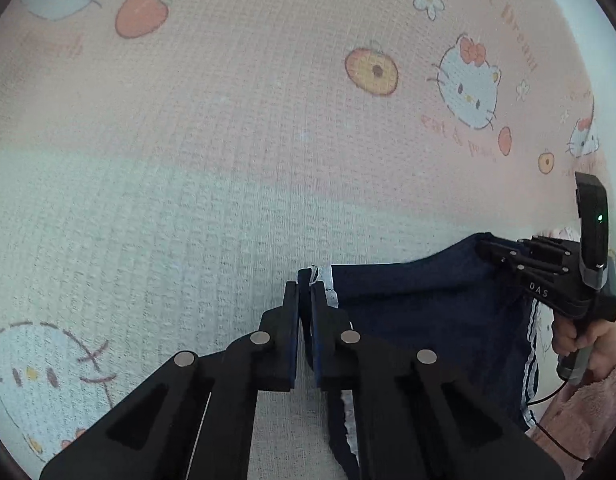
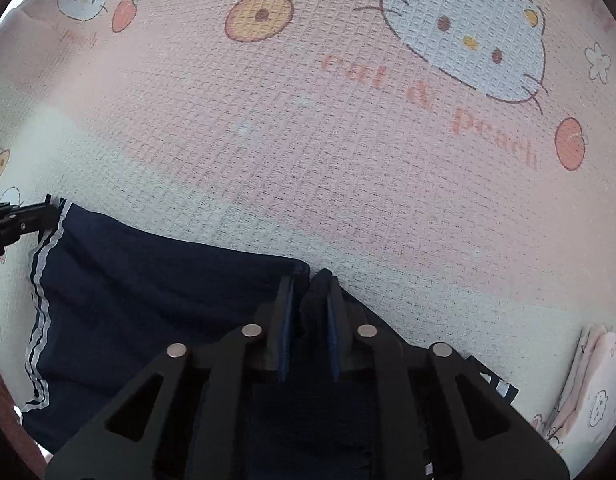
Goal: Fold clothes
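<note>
The left gripper (image 1: 304,292) is clamped on a striped corner of the dark navy garment with white side stripes (image 1: 427,304), which spreads to its right. The right gripper (image 2: 309,292) pinches a bunched fold at the opposite corner, apparently gripping it. Beyond both tips stretches the pink waffle-weave sheet printed with cartoon cats and peaches (image 2: 347,140).

garment (image 2: 148,300) on bedsheet (image 2: 347,160) | folded cloth (image 2: 591,380) right of garment
</note>
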A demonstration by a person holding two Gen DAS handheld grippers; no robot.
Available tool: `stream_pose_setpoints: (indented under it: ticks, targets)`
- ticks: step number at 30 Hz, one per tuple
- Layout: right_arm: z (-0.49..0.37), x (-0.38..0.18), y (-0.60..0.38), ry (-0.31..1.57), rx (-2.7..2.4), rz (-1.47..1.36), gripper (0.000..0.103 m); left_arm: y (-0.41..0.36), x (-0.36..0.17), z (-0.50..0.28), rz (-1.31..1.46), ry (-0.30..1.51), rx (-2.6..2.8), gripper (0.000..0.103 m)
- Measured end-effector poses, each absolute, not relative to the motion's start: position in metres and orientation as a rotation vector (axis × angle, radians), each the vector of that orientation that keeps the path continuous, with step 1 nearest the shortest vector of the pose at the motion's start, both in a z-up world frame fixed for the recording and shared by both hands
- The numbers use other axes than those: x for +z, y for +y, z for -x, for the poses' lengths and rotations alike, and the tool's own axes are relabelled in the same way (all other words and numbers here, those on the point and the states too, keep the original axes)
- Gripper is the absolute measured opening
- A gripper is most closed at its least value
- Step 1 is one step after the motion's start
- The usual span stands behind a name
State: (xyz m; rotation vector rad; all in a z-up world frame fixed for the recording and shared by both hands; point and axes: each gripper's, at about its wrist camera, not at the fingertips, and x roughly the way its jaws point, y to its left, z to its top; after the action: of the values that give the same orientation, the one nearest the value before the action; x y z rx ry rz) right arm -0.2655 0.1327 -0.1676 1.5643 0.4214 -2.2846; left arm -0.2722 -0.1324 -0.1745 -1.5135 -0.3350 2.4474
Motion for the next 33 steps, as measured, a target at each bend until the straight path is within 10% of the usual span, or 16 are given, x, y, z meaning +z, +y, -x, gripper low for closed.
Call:
stream_pose_setpoints:
  ticks: [13, 20, 33]
  targets:
    - [0.276, -0.116, 0.167, 0.015, -2.357, -1.486, 0.028, -0.138, -0.157, 0.284, 1.520, -0.247, 2.555, 0.016]
    - [0.194, -0.047, 0.209, 0.134, -2.465, -1.492, 0.031, -0.107, -0.119, 0.209, 1.615, -0.067, 2.440, 0.034]
    - [0.046, -0.191, 0.183, 0.204, -2.259, -1.775, 0.033, -0.076, -0.154, 0.085, 1.807, -0.100, 2.289, 0.034]
